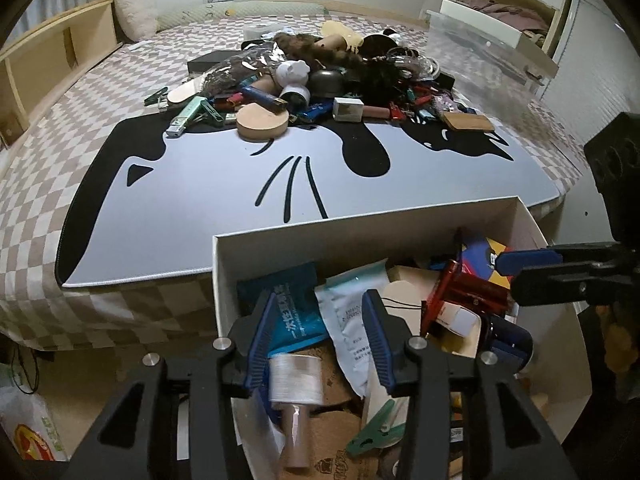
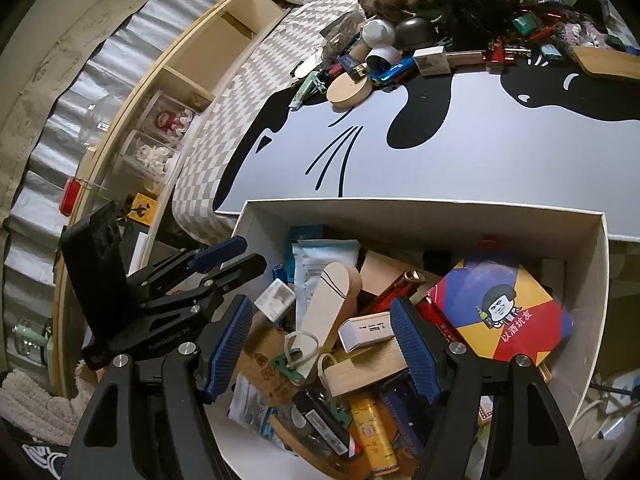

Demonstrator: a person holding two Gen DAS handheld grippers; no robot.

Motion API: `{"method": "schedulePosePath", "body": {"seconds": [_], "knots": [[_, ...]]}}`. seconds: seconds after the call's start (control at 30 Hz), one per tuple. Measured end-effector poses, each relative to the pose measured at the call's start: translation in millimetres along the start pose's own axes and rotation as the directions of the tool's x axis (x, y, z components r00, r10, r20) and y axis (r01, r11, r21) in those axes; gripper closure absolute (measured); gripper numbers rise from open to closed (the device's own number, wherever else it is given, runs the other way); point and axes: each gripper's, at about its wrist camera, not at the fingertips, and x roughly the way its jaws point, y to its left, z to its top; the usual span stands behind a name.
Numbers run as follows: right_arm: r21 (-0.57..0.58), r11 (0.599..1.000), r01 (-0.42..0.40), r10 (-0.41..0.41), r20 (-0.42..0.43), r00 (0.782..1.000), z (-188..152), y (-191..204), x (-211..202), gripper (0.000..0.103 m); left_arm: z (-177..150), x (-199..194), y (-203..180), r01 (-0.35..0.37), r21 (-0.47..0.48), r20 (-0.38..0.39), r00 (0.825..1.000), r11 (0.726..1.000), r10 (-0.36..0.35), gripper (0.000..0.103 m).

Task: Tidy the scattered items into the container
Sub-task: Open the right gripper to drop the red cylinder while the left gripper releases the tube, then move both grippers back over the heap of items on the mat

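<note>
A white cardboard box (image 1: 360, 224) (image 2: 420, 208) stands at the near edge of the bed, full of small items. My left gripper (image 1: 320, 344) is open above its left part; a clear roll of film (image 1: 295, 380) lies just below the jaws, loose in the box. My right gripper (image 2: 322, 348) is open and empty over the box, above a white cartridge (image 2: 366, 330) and a wooden block (image 2: 364, 368). The right gripper shows at the right edge of the left wrist view (image 1: 532, 276). A pile of scattered items (image 1: 320, 80) (image 2: 440, 36) lies at the far end of the cat-print mat (image 1: 240, 184) (image 2: 480, 148).
A round wooden disc (image 1: 262, 122) (image 2: 348, 90) sits at the pile's near edge. A wooden shelf (image 1: 48, 60) (image 2: 192, 64) runs along the left of the checkered bed. An open drawer (image 1: 500, 28) and a clear bin stand at back right.
</note>
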Motion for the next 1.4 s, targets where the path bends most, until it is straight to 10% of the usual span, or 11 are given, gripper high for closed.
{"method": "schedulePosePath", "body": {"seconds": [0.37,0.5,0.73,0.93,1.4], "knots": [[0.025,1.000,-0.006,0.005,0.009,1.000,1.0,-4.2,-3.2,0.031,3.1,1.1,-1.3,0.012,-0.021,-0.002,1.000,1.000,-0.012,0.059],[0.034,0.999,-0.005,0.005,0.009,1.000,0.8,-6.7,-3.5,0.031,4.3,-0.1,-1.1,0.007,-0.033,0.014,1.000,0.999,-0.007,0.028],[0.047,0.999,-0.007,0.006,0.015,1.000,0.3,-12.5,-5.6,0.031,7.2,-1.2,0.7,0.021,-0.057,0.034,0.999,0.998,-0.019,0.007],[0.049,0.999,0.021,-0.024,0.054,0.998,-0.2,-16.7,-10.9,0.004,9.6,-0.2,0.6,0.020,-0.069,0.034,0.999,0.997,-0.017,0.006],[0.069,0.995,0.066,-0.078,0.192,0.978,2.2,-32.4,-32.7,0.000,15.2,1.0,0.7,0.034,-0.090,0.048,0.998,0.995,-0.030,0.005]]}}
